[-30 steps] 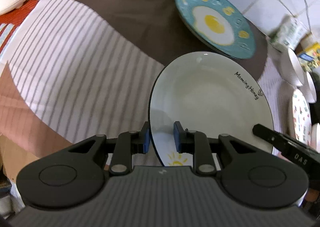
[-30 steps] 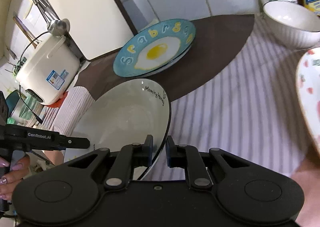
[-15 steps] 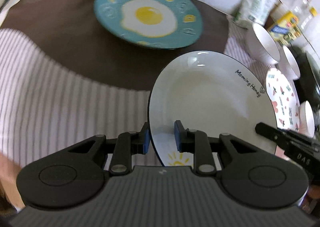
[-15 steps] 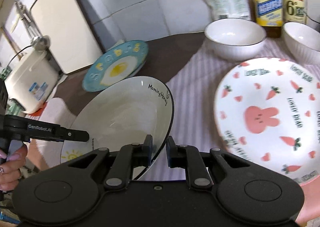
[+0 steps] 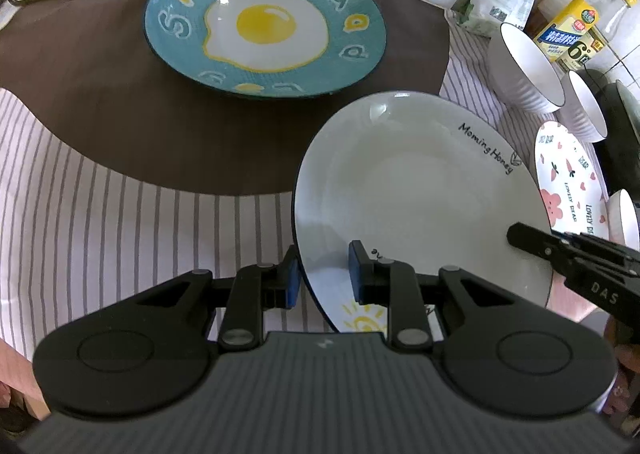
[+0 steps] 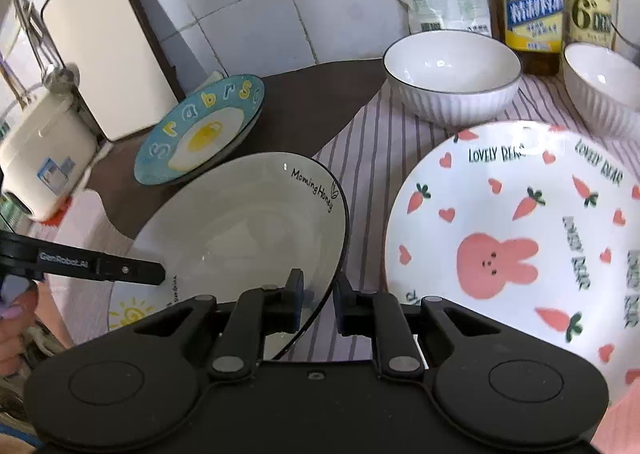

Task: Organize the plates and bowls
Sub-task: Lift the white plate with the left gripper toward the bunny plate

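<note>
Both the left gripper (image 5: 323, 274) and right gripper (image 6: 318, 302) are clamped on the "Morning Honey" plate (image 5: 408, 189); "LOVELY BEAR" is read on the rabbit plate (image 6: 516, 230).

The left wrist camera sits just behind the left tongs (image 5: 322, 274), whose black body fills the lower frame, and looks down at a slant across the striped-cloth counter (image 5: 120, 221). It faces the round teal plate with a fried-egg print (image 5: 264, 23) at upper centre. The right wrist camera sits likewise behind the right tongs (image 6: 318, 304), facing the white tiled wall (image 6: 280, 13) at the top. Both views are close to the white black-rimmed plate lettered "Morning Honey" (image 5: 412, 189) (image 6: 240, 230), which they share, seen from opposite edges. Each view also catches the other tongs at its side edge.
</note>
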`<state>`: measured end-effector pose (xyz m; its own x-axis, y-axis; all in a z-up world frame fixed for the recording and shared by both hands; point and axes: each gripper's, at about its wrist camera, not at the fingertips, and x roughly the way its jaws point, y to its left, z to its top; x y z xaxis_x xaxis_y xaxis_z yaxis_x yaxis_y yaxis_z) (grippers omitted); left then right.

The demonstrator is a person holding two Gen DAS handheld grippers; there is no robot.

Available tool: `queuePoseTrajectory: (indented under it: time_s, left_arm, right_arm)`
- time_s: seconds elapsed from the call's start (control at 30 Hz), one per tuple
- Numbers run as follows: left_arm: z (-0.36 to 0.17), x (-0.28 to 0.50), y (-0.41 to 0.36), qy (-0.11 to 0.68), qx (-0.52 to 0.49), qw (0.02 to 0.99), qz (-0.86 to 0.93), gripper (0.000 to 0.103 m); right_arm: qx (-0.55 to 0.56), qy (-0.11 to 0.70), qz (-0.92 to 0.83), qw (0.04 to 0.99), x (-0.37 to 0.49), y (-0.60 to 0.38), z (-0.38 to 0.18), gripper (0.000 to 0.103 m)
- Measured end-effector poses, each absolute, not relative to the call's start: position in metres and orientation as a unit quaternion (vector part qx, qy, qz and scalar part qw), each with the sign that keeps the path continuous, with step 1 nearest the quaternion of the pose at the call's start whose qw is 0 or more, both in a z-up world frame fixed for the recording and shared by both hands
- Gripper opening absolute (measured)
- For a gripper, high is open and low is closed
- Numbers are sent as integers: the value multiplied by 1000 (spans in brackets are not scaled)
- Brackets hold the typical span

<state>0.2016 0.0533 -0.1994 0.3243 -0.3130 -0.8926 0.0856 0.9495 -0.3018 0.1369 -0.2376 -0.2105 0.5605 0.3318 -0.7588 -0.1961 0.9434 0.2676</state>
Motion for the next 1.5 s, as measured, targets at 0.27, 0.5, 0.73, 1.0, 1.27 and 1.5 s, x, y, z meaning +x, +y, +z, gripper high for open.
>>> queuePoseTrajectory:
  time_s: [0.27,0.5,0.73,1.0,1.27,1.5]
  left_arm:
    - [-202,201,47,578,-83,803,-124,23]
    - [-198,201,35,584,-51,802,-114,26]
    - [-188,186,35,603,-16,788,-120,41]
    - [-156,167,15,579,15,798,-169,41]
    - [-116,162,-46,501,56,825,-255,41]
    - [-108,161,-98,455,108,825,-316,41]
  right_arm:
    - [28,457,117,881,140,-225,-213,24]
    - [19,441,95,892,131,-221,-207,31]
    - [50,385,73,918,86,-246,-175,49]
    - [72,341,-3,937,29,-291,-157,53]
    - [94,281,-56,954,-6,-327,-162,55]
    - [133,251,-69,956,-1,-353,-199,55]
